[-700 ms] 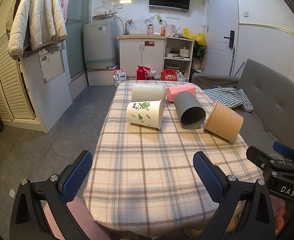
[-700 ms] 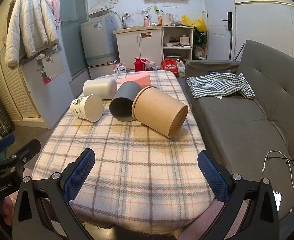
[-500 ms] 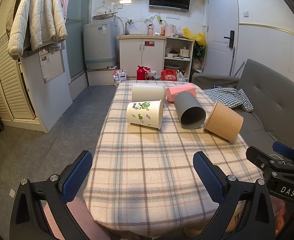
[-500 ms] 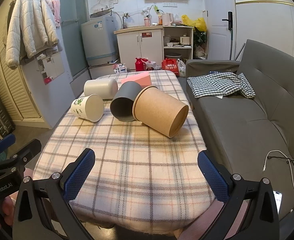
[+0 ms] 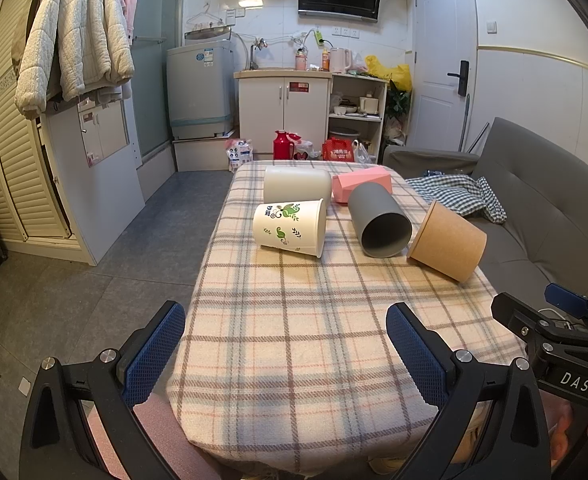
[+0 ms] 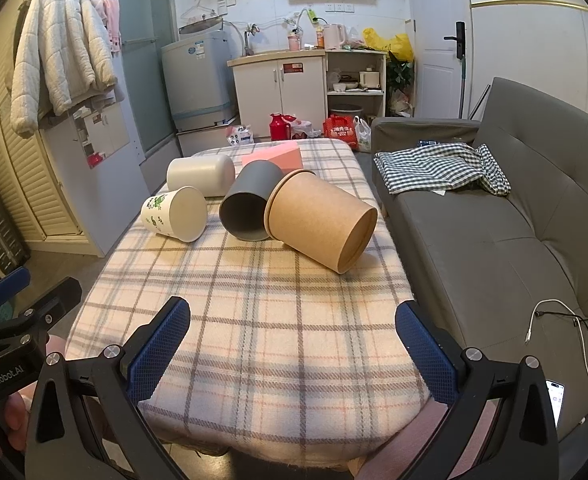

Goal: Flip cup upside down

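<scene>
Here, opening stage of the flip, before any approach: left gripper (image 5: 285,344) and right gripper (image 6: 294,342) both at the near edge of the plaid-covered table (image 6: 253,320), jaws spread wide, nothing between the blue pads (image 6: 159,350), no contact with any cup. Four cups on their sides in the far half of the table, none yet inverted: brown paper cup (image 6: 322,226) at far right, mouth toward the grey cup (image 6: 245,206) and seemingly touching it, base toward the near right; printed white cup (image 5: 289,228) to the left, mouth toward the right; plain white cup (image 5: 297,185) farther back, just beside a pink box (image 5: 362,184). Which cup the task means not evident from the task sentence; brown paper cup nearest to the right gripper, printed white cup nearest to the left one. Next move, as a judgement: forward reach over the bare cloth, jaws kept wide enough for a cup wall, closure across the body of one lying cup, then lift, wrist rotation to mouth-down, and placement on open cloth. Risk: round cups prone to roll under a nudge; paper wall liable to buckle under a hard squeeze.
</scene>
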A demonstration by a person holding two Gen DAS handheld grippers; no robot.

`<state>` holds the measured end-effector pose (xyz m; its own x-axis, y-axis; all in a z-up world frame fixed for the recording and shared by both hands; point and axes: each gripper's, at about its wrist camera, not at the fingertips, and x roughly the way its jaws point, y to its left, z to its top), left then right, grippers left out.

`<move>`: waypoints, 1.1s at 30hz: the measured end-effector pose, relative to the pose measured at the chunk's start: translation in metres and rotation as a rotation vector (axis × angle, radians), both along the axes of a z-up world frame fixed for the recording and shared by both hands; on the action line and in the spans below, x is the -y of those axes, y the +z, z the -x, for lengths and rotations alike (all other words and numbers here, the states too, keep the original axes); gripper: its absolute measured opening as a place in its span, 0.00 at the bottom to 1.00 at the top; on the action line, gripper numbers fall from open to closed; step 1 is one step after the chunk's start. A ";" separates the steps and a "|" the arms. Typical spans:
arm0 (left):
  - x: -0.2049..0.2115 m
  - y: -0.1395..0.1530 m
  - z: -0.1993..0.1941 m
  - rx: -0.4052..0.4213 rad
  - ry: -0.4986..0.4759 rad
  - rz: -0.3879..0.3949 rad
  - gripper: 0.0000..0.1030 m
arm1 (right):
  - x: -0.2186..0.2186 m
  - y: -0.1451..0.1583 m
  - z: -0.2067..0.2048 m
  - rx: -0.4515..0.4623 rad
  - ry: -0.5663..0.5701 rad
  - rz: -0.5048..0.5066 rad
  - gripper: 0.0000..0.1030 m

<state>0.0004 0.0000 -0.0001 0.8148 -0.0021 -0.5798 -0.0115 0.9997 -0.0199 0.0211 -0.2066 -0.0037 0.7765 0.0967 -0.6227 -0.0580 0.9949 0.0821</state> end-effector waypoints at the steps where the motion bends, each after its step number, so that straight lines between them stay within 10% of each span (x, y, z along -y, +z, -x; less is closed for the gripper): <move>1: 0.000 0.000 0.000 0.000 0.000 0.000 1.00 | 0.000 0.000 0.000 0.000 0.000 0.000 1.00; 24: -0.014 0.001 -0.018 -0.060 0.006 0.044 1.00 | -0.003 0.005 -0.009 -0.013 0.031 0.003 1.00; 33: -0.053 0.012 -0.078 -0.121 0.059 0.015 1.00 | -0.035 0.067 -0.079 0.060 0.282 0.154 1.00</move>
<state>0.0781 0.0527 0.0122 0.7379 0.0340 -0.6740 -0.0731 0.9969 -0.0297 0.0996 -0.1720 0.0631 0.7682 0.2217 -0.6007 -0.3337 0.9393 -0.0801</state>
